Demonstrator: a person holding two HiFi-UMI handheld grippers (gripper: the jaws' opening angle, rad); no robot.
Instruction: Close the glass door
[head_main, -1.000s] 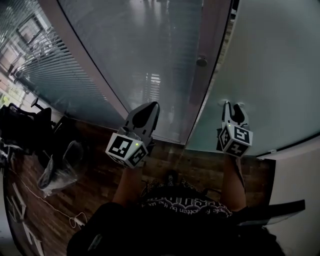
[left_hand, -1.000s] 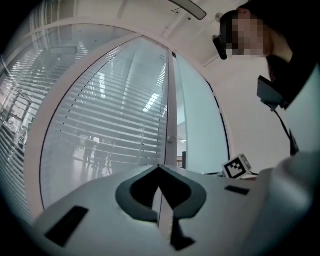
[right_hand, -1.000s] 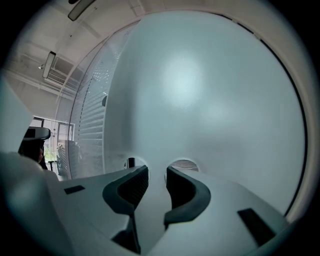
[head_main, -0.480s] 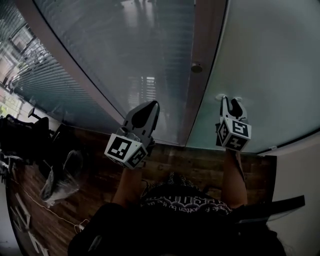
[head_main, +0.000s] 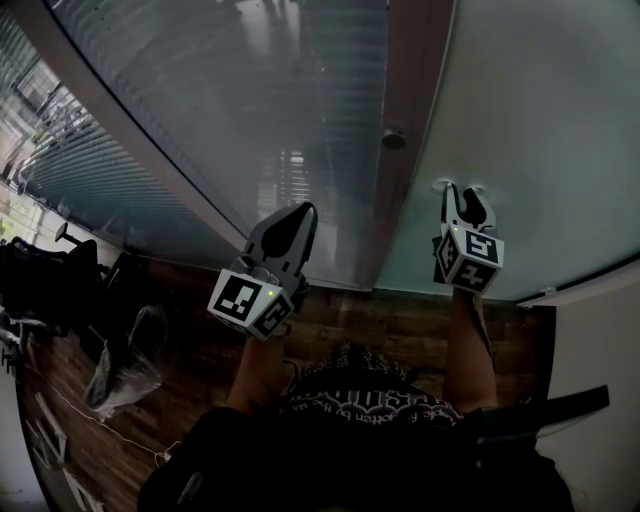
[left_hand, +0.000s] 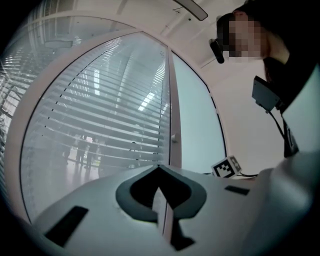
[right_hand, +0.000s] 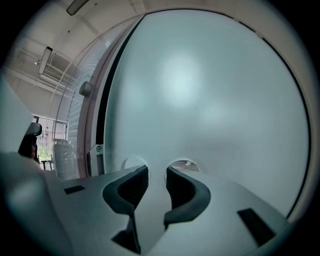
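The frosted glass door (head_main: 540, 120) fills the right of the head view, beside a brown frame post (head_main: 412, 90) with a round knob (head_main: 394, 138). My right gripper (head_main: 460, 192) points level at the pane, open, with nothing between its fingers. In the right gripper view its tips (right_hand: 156, 172) stand right at the frosted door (right_hand: 200, 90), and a thin dark gap shows between the door and the post. My left gripper (head_main: 298, 213) is held in front of the slatted glass wall (head_main: 230, 110), apart from it. Its jaws (left_hand: 160, 169) are shut and empty.
A clear plastic bag (head_main: 125, 360) and a dark chair (head_main: 40, 280) stand on the wooden floor at the left. A white wall (head_main: 600, 380) meets the door's track at the right. My right gripper's marker cube (left_hand: 227, 166) shows in the left gripper view.
My right gripper has moved forward with the frosted door. The gap between door and post has narrowed. The left gripper has kept its pose and stayed shut.
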